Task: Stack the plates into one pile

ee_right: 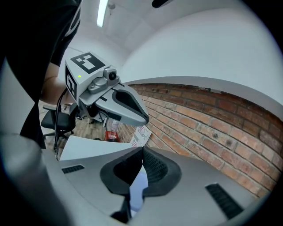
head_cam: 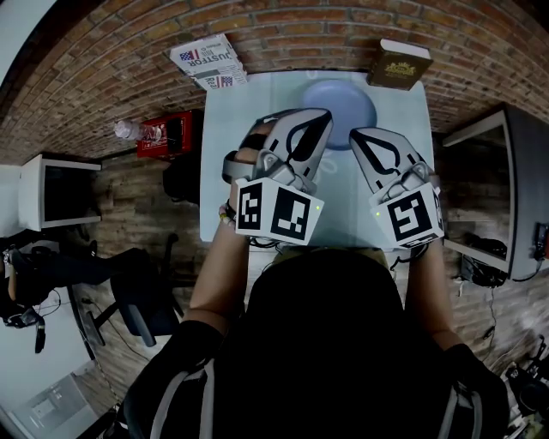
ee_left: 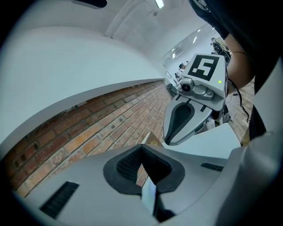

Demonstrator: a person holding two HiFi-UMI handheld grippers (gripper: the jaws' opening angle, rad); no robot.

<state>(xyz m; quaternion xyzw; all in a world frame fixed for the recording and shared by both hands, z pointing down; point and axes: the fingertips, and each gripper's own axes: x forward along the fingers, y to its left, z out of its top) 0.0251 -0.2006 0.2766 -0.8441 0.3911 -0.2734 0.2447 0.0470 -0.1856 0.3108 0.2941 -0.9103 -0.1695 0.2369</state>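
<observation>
A pale blue plate (head_cam: 343, 96) lies at the far middle of the white table (head_cam: 225, 171); I cannot tell whether more plates lie under it. Both grippers hover side by side over the table's near half, pointing toward the plate and short of it. My left gripper (head_cam: 319, 116) has its jaws together with nothing between them, and its dark pads (ee_left: 128, 164) meet at the tip (ee_left: 142, 146). The right gripper (head_cam: 356, 134) is likewise shut and empty (ee_right: 142, 150). A bluish sliver (ee_right: 139, 187) shows through the gap below its pads.
A brown book (head_cam: 399, 63) stands at the table's far right corner, and a stack of magazines (head_cam: 208, 60) at the far left. A red box (head_cam: 168, 132) and a bottle (head_cam: 126, 129) sit left of the table. A brick wall (head_cam: 283, 26) runs behind it.
</observation>
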